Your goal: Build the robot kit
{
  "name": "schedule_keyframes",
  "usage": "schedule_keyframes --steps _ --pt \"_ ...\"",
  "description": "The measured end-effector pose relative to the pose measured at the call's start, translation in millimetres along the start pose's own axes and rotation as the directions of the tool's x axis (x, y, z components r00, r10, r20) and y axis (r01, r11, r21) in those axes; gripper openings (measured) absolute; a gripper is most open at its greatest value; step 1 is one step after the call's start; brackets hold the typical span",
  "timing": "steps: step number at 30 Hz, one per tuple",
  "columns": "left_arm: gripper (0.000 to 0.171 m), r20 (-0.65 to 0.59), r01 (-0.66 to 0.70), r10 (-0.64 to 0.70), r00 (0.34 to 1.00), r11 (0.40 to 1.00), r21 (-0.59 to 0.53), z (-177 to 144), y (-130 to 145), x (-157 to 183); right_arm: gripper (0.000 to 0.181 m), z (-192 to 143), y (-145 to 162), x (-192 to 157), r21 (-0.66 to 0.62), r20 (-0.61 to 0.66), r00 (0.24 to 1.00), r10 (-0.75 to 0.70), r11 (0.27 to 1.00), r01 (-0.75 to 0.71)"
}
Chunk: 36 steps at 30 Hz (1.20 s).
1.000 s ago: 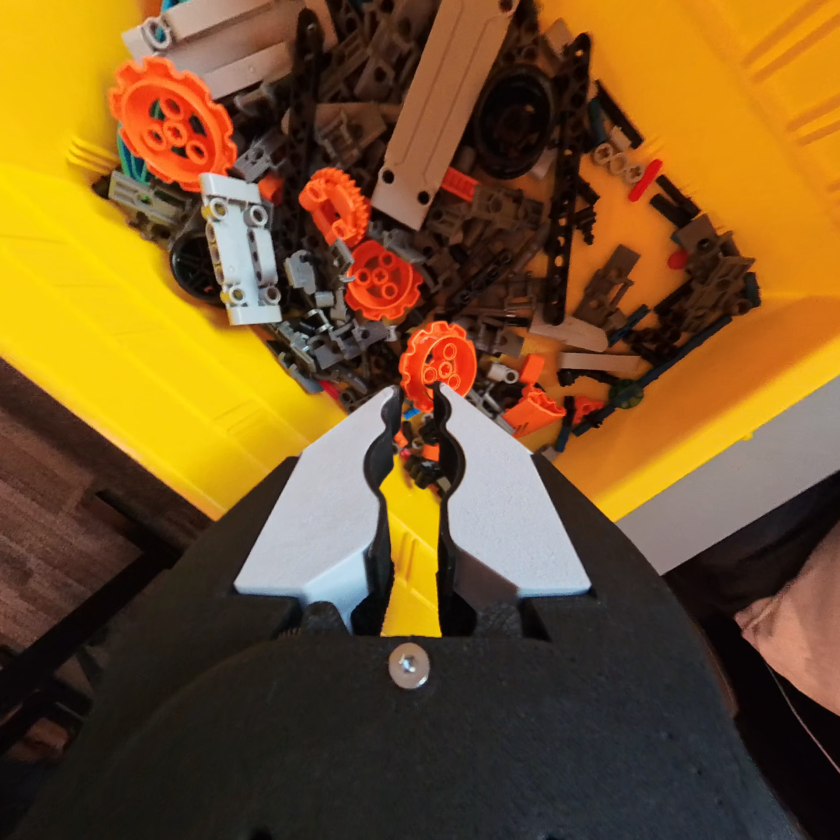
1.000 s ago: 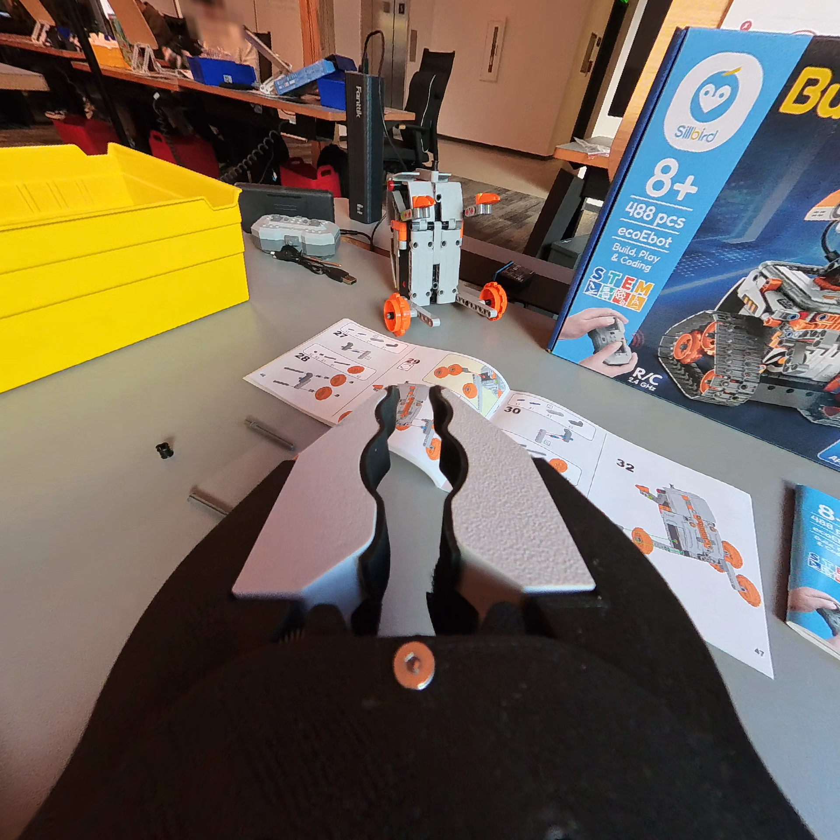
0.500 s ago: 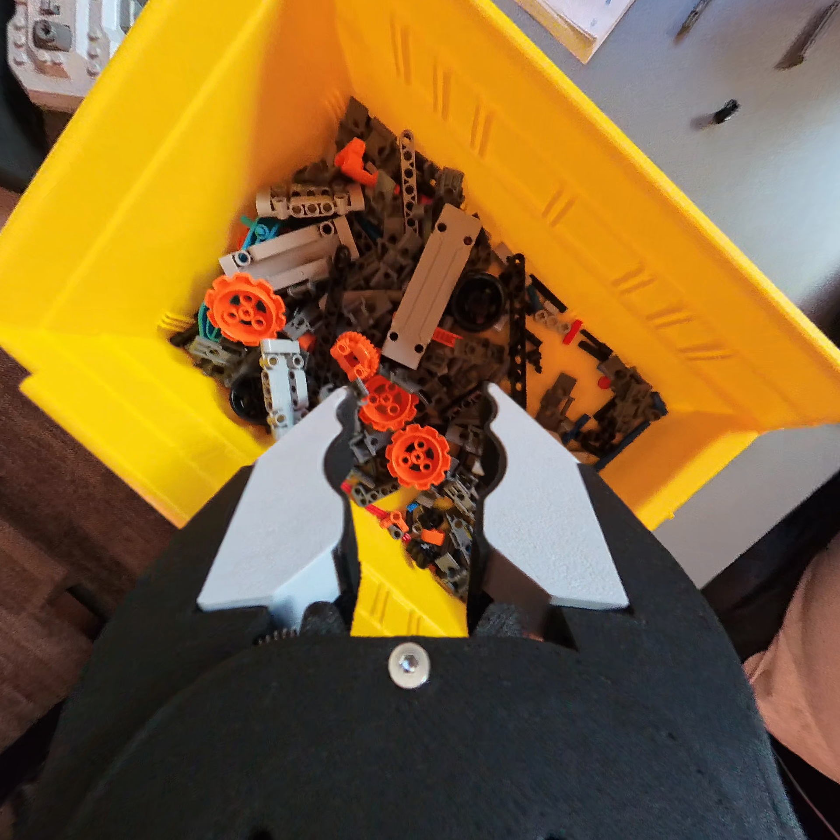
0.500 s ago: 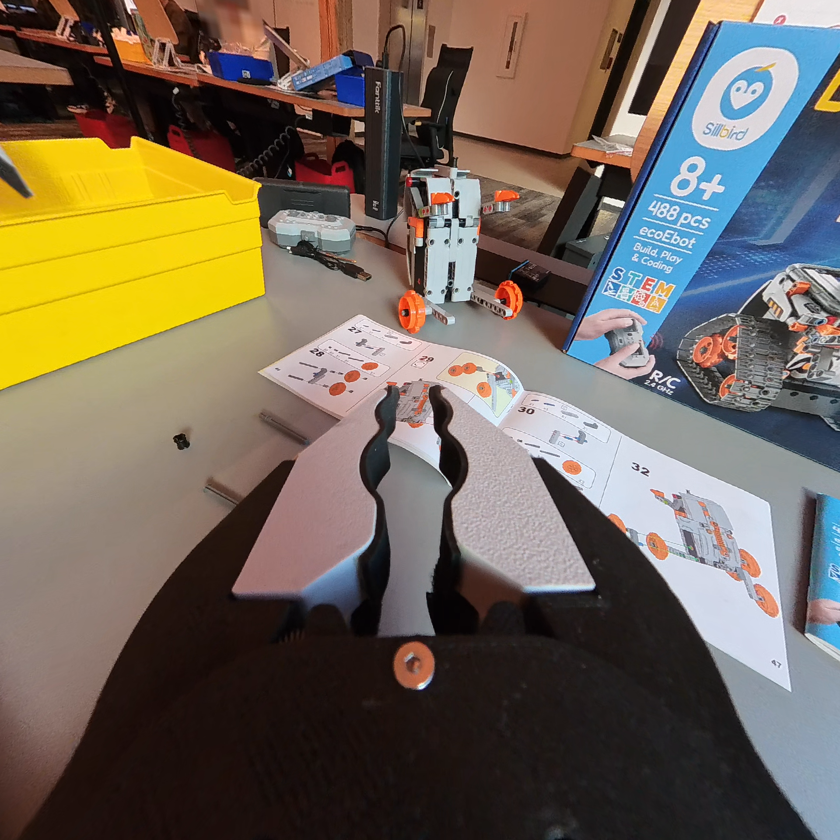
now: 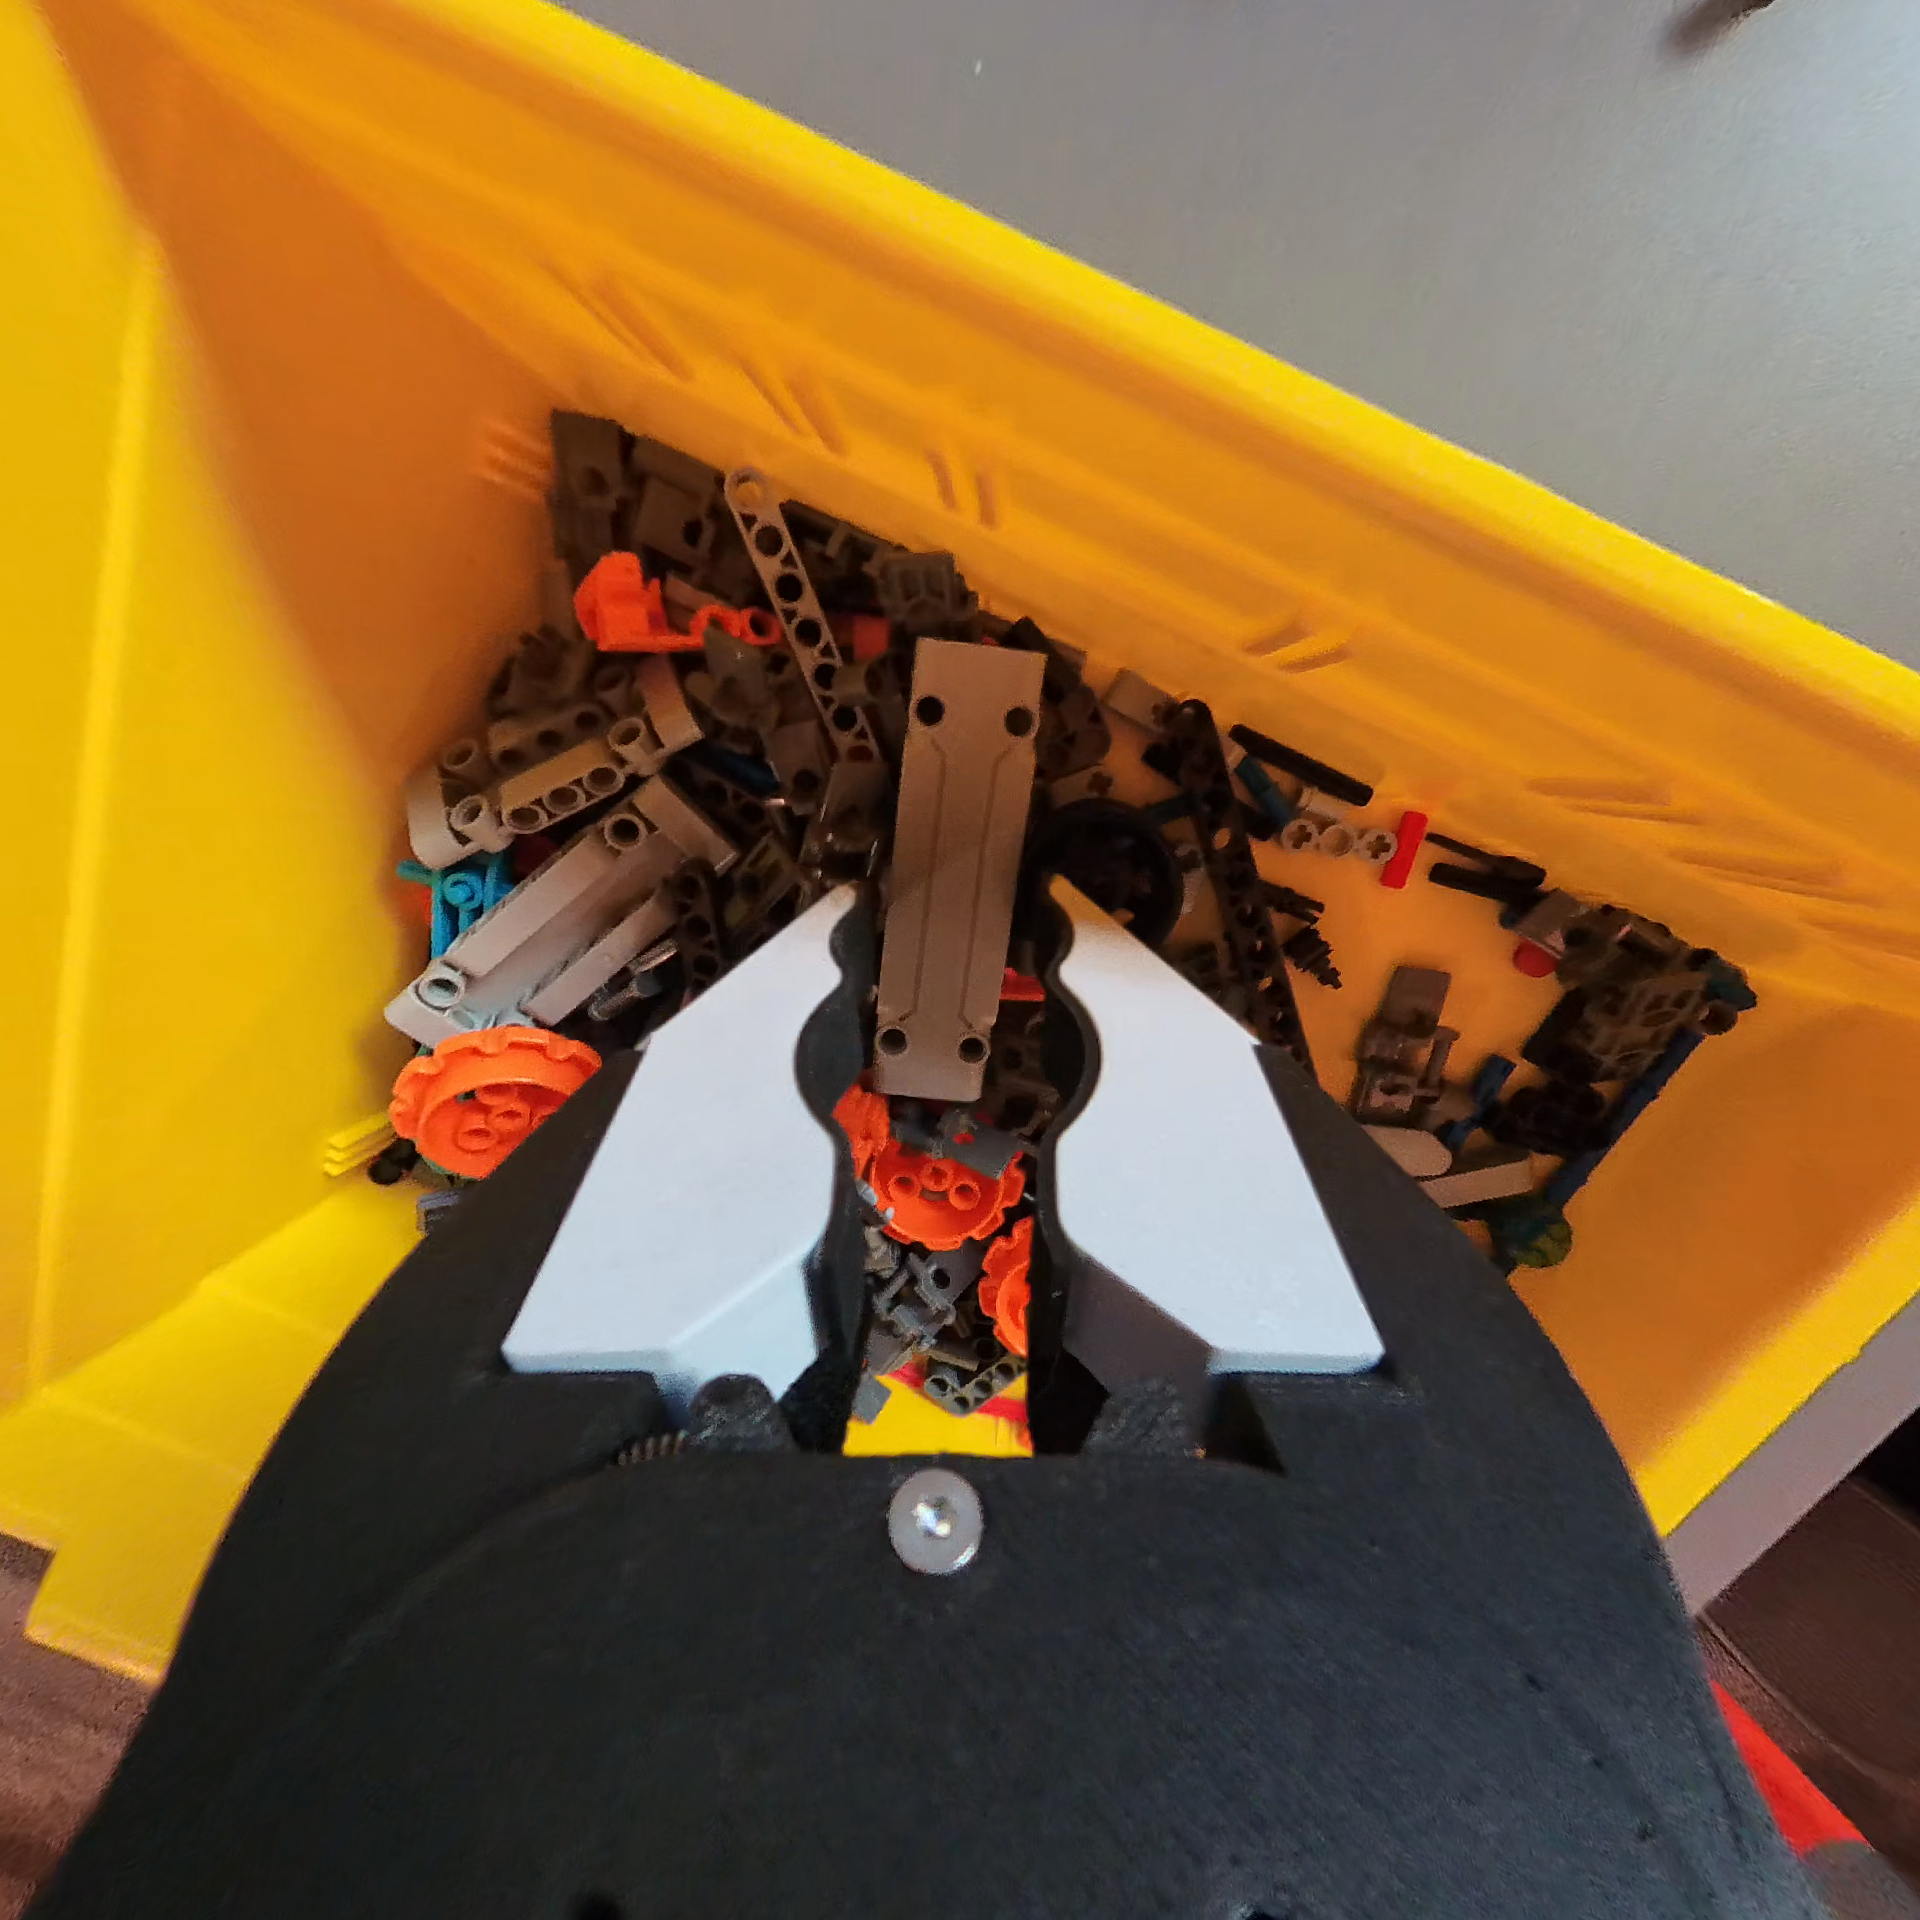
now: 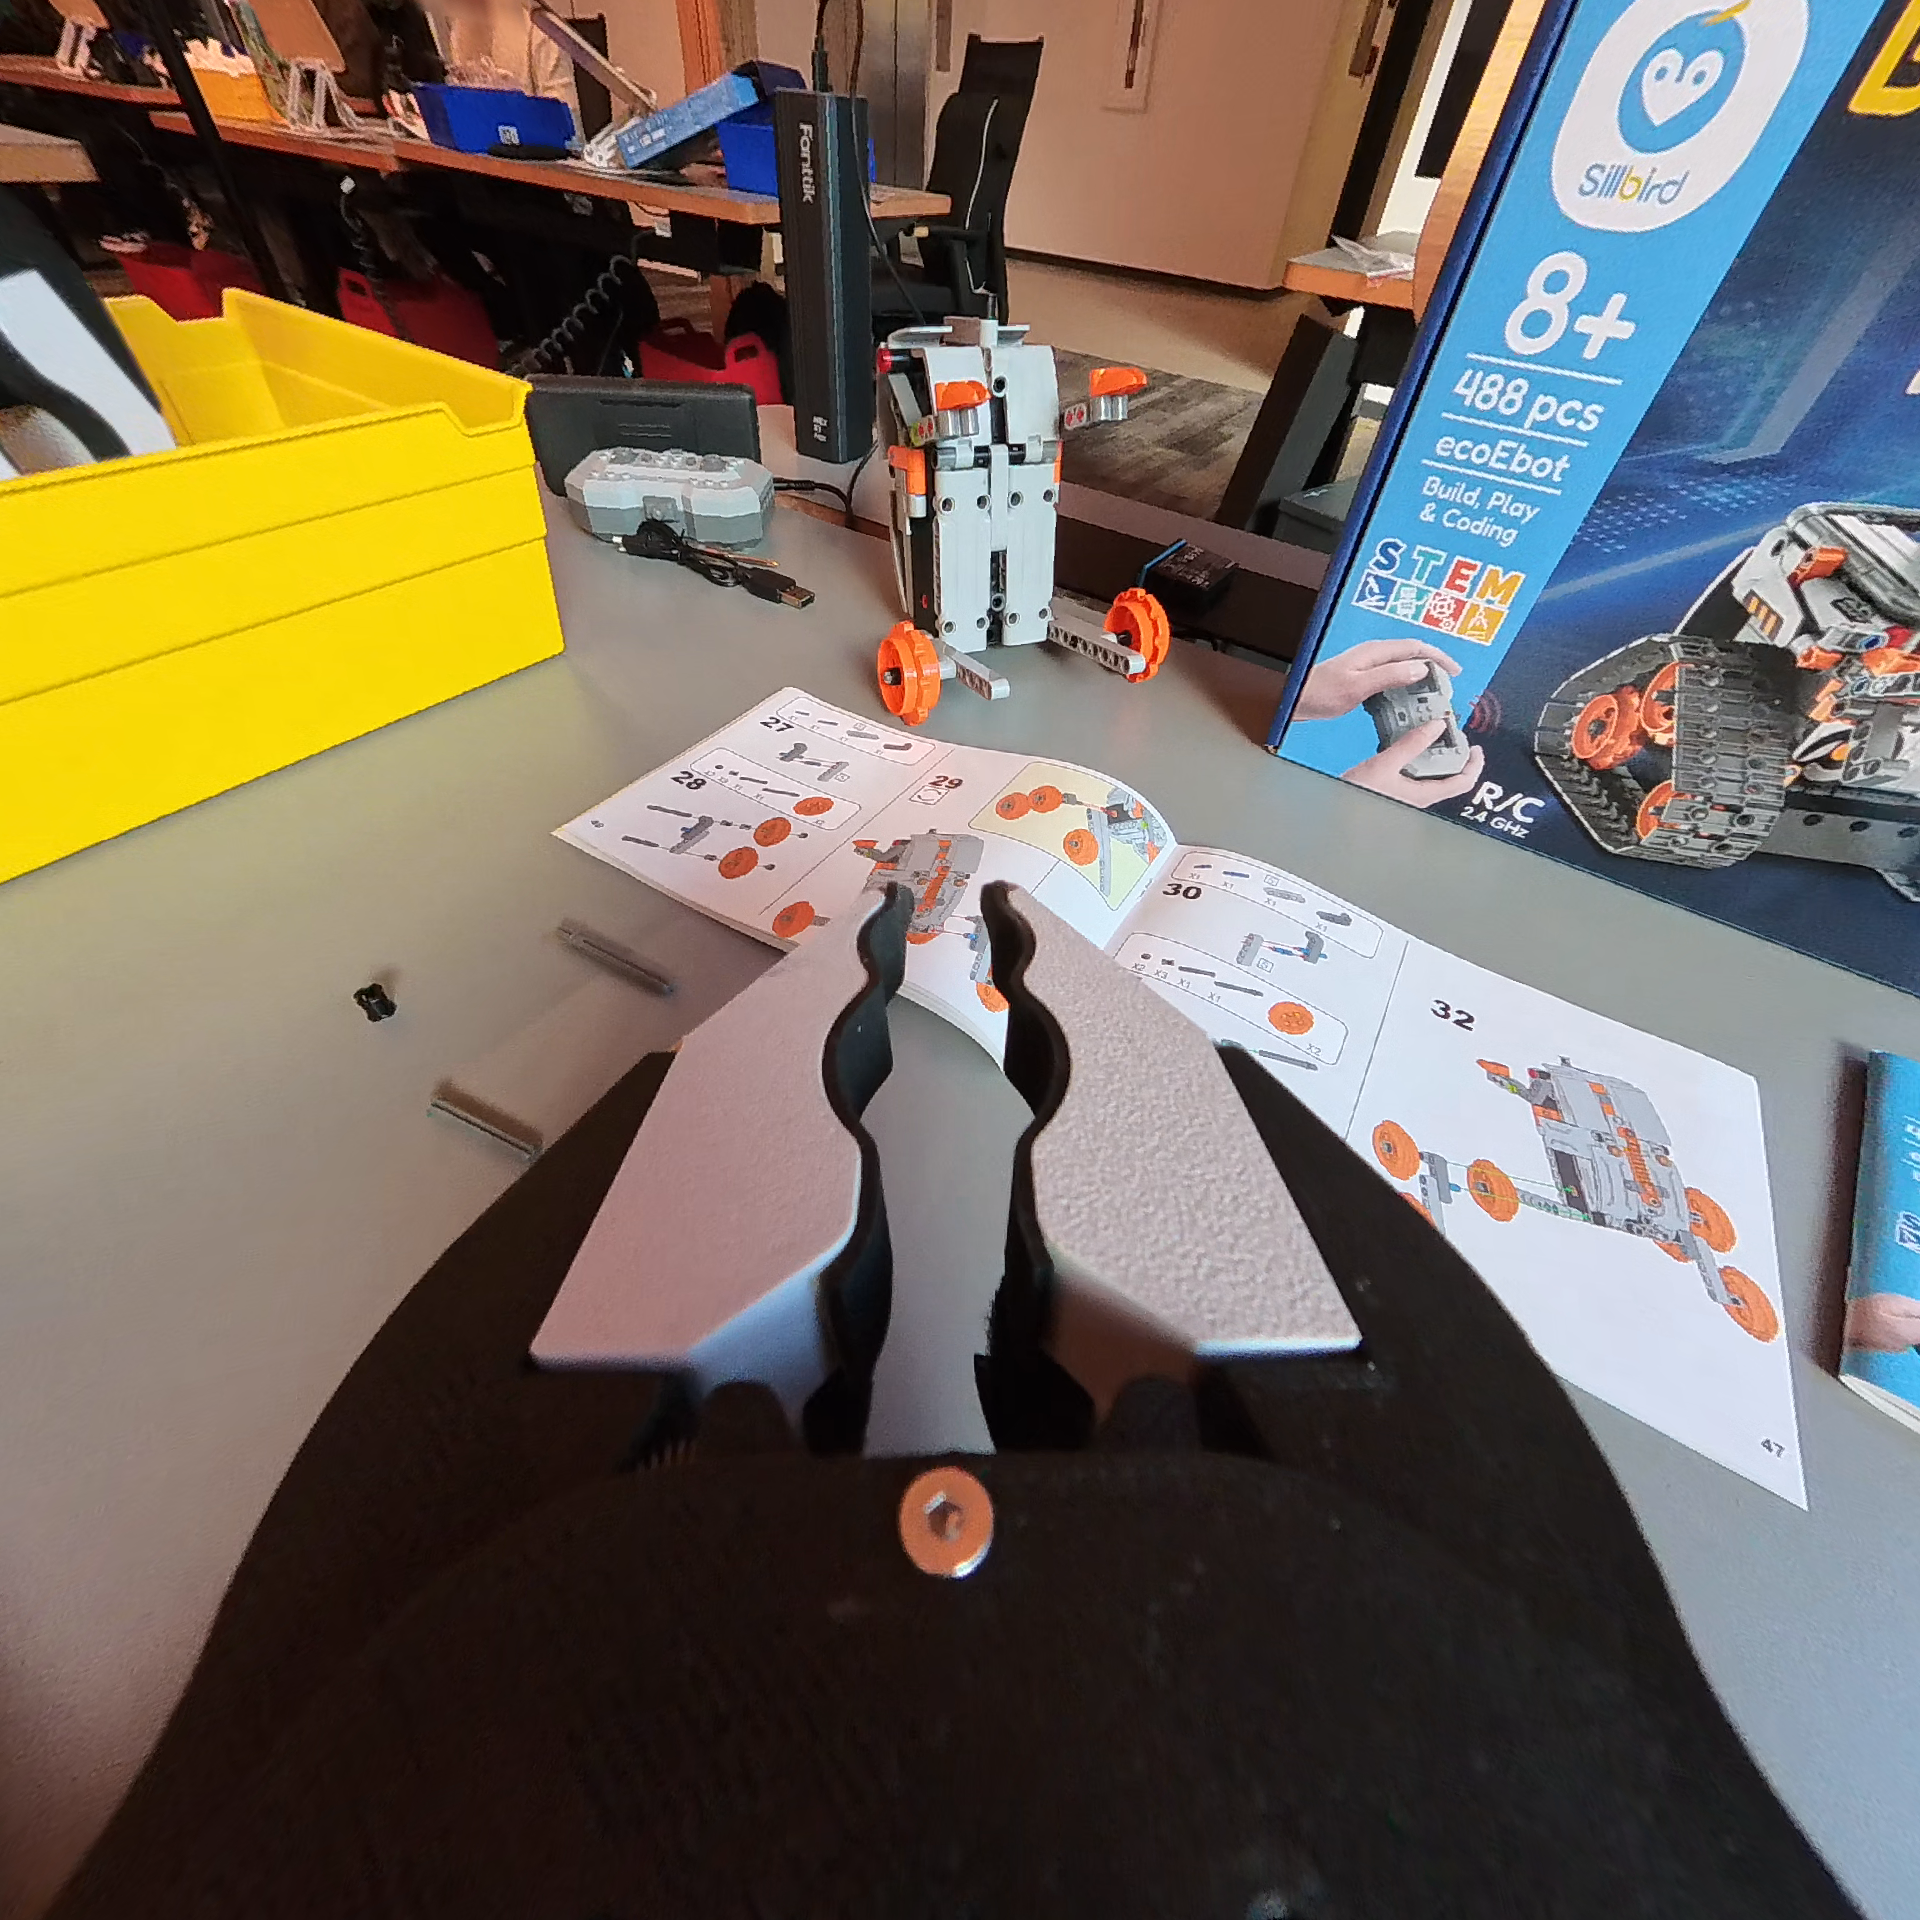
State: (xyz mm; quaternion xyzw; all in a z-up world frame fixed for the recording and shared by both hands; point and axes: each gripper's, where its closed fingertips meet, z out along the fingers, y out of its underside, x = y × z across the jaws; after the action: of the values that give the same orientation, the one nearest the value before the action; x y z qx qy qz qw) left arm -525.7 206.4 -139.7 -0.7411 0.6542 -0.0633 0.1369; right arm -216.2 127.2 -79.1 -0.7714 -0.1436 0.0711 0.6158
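While the left gripper [image 5: 951, 914] hangs over the yellow bin [image 5: 312, 436], we note its jaws stand moderately apart, straddling a long grey panel [image 5: 956, 873] without visibly clamping it. We cannot tell whether the pads touch the panel's edges. Its long axis runs along the line of the fingers, the two-holed near end lying between them and the far end pointing toward the bin's far wall. It rests on top of a heap of grey and black building parts [image 5: 727, 810]. Orange toothed wheels [image 5: 935, 1184] lie just below the panel's near end.

Our right gripper [image 6: 940, 904] is narrowly parted and empty above the grey table [image 6: 208, 1143], its tips over an open instruction booklet [image 6: 1195, 914]. Beyond the booklet stands a small grey-and-orange model [image 6: 987, 499]; a blue box [image 6: 1621, 416] stands to the booklet's right.
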Motion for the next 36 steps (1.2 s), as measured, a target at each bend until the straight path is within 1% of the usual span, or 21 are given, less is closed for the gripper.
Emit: schedule_keyframes --steps 3,5,8,10,11,14,16,19,23,24,27,30,33,34,36 --pt "0.022 -0.020 0.005 -0.005 1.000 1.000 -0.022 -3 5 0 0.014 1 1 -2 -0.006 0.002 1.000 -0.009 1.000 0.009" --pt "0.021 -0.017 0.004 -0.004 1.000 1.000 -0.014 -9 7 -1 0.014 1 1 -3 -0.012 0.004 1.000 -0.015 1.000 0.015" --pt "0.032 -0.008 0.032 -0.032 0.999 0.999 0.022 -18 8 -7 0.014 2 2 -4 -0.015 0.009 1.000 -0.020 1.000 0.020" --pt "0.038 -0.039 0.050 -0.048 0.998 0.998 0.039 -21 7 -4 0.014 2 2 -4 -0.018 0.008 1.000 -0.023 1.000 0.023" --pt "0.044 -0.037 0.050 -0.048 0.998 0.998 0.034 -20 9 -5 0.014 2 2 -4 -0.020 0.006 1.000 -0.024 1.000 0.024" --pt "0.046 0.000 0.000 0.000 1.000 1.000 -0.004 -11 14 -6 0.014 2 4 -3 -0.027 0.005 1.000 -0.017 0.999 0.017" --pt "0.039 0.014 -0.045 0.045 0.999 0.999 -0.013 -6 14 -5 0.014 2 5 -1 -0.031 0.002 1.000 -0.013 0.999 0.013" --pt "0.038 0.017 -0.081 0.082 0.997 0.996 -0.033 0 11 -3 0.014 2 6 1 -0.034 -0.001 1.000 -0.004 0.999 0.004" --pt "0.031 0.002 -0.102 0.102 0.995 0.993 -0.053 4 8 -2 0.014 2 7 2 -0.034 -0.004 1.000 0.005 0.999 -0.005" --pt "0.022 -0.006 -0.110 0.110 0.994 0.992 -0.063 4 9 -1 0.014 2 7 3 -0.033 -0.003 1.000 0.008 0.999 -0.008" --pt "0.022 -0.002 -0.107 0.107 0.994 0.992 -0.073 2 11 -2 0.014 3 7 2 -0.036 0.003 1.000 0.016 0.999 -0.016" --pt "0.022 0.033 -0.078 0.080 0.996 0.995 -0.064 -9 12 -6 0.014 3 7 1 -0.034 0.008 1.000 0.013 0.999 -0.013" --pt "0.022 0.069 -0.034 0.036 0.997 0.999 -0.034 -30 14 -10 0.014 3 7 -1 -0.035 0.015 1.000 0.010 0.999 -0.009" --pt "0.022 0.085 -0.004 0.006 0.996 1.000 -0.029 -38 17 -12 0.014 4 7 -2 -0.036 0.017 1.000 0.008 0.999 -0.008" --pt "0.022 0.102 0.089 -0.082 0.991 0.994 -0.067 -53 32 -14 0.014 4 7 -3 -0.038 0.019 1.000 0.006 0.999 -0.005"
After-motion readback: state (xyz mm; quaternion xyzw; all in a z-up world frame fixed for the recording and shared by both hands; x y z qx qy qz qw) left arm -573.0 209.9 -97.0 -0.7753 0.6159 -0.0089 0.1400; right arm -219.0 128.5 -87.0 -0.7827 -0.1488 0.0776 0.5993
